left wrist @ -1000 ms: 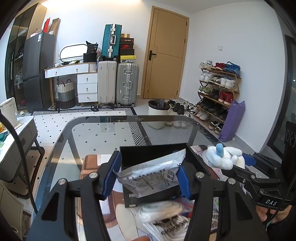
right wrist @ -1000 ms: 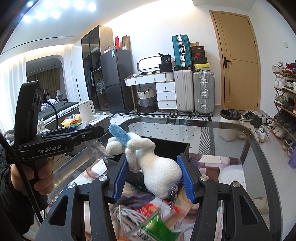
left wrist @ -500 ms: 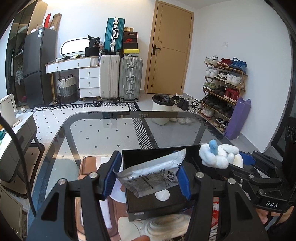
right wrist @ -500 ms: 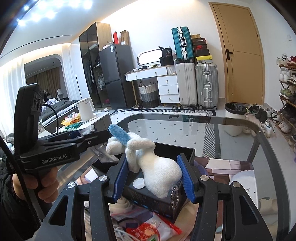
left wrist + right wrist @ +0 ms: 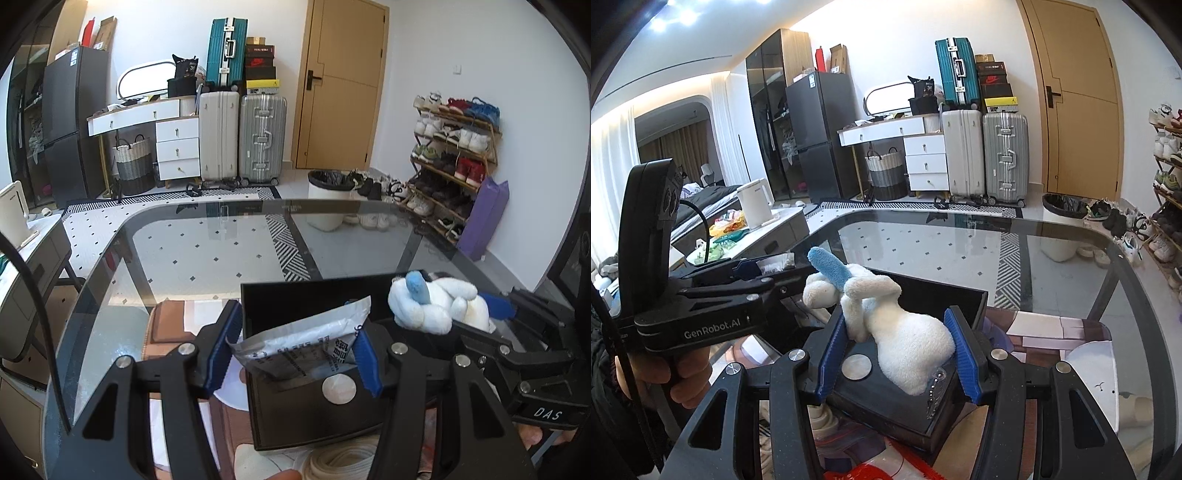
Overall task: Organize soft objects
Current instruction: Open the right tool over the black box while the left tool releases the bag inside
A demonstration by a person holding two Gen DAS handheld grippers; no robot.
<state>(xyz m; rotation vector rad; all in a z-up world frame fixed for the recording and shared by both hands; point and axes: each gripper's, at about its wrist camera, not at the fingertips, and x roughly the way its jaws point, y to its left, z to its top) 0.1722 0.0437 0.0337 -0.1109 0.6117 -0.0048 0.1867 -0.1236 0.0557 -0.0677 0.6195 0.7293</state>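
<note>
The left gripper (image 5: 295, 350) has its jaws closed on a crinkled silver plastic packet (image 5: 306, 341), held above the open black rectangular box (image 5: 314, 413) on the glass surface (image 5: 221, 258). The right gripper (image 5: 899, 354) has its jaws clamped on a white plush toy with a blue ear (image 5: 905, 339) over that box.

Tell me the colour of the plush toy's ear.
Light blue ear on a white plush toy; clearest in the right wrist view.

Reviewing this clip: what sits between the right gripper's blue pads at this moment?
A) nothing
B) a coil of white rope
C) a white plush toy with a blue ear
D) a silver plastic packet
C. In the right wrist view, the right gripper is closed on the white plush toy, held above the black box; the silver packet is in the left gripper instead.
</note>
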